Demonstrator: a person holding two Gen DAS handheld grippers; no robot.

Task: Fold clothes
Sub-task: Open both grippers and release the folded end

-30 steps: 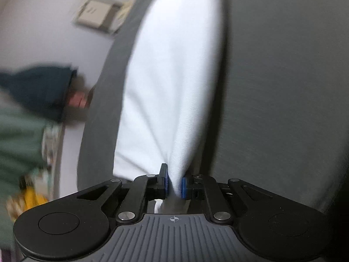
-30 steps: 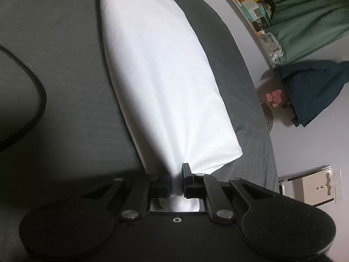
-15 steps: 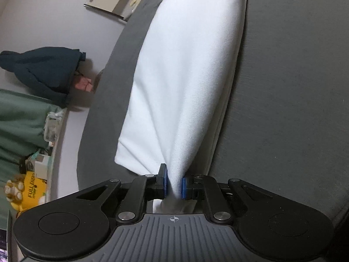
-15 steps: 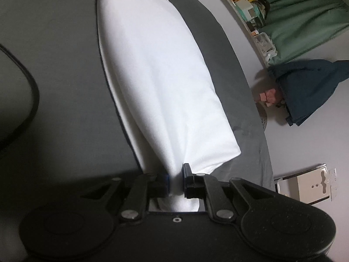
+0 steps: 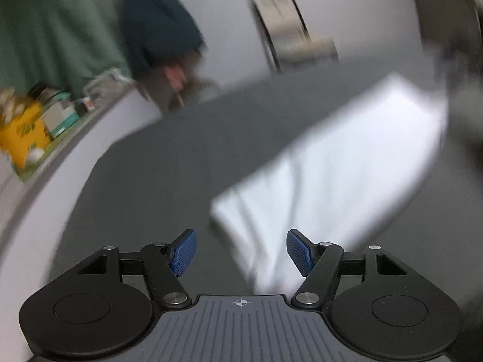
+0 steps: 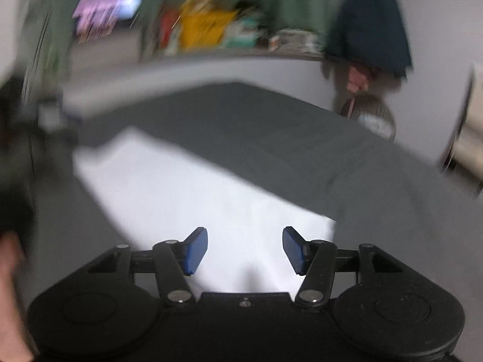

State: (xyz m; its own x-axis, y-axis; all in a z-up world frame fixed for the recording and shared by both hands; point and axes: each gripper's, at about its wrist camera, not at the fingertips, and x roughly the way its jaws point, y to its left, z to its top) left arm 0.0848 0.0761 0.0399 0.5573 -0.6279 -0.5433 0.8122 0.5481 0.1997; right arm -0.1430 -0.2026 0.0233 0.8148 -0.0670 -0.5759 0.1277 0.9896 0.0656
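Two hand-held grippers are shown above a white folded garment [image 5: 326, 175] that is laid flat on a dark grey bed cover [image 5: 169, 163]. Both views are blurred by motion, so fine detail cannot be made out.

Left gripper [image 5: 241, 252]: the jaws are spread wide, and nothing is held between the blue pads [image 5: 183, 252]. The near corner of the garment is seen between and just beyond the fingers, with soft creases running away from it; whether the pads touch the cloth cannot be told. The garment is seen to stretch away toward the upper right of this view.

Right gripper [image 6: 245, 249]: the jaws are likewise spread wide and empty, the blue pads [image 6: 196, 250] being set well apart. The near end of the garment [image 6: 193, 193] is seen directly beyond them, and one corner lies just to the right of the right finger. The cloth is seen as a long band running toward the upper left across the bed cover [image 6: 271, 138].

Beyond the bed, a pale wall [image 5: 229, 15], a green curtain [image 5: 57, 27], a dark blue hanging garment [image 5: 160, 27] and a ledge bearing a yellow box [image 5: 24, 132] are visible, all blurred.
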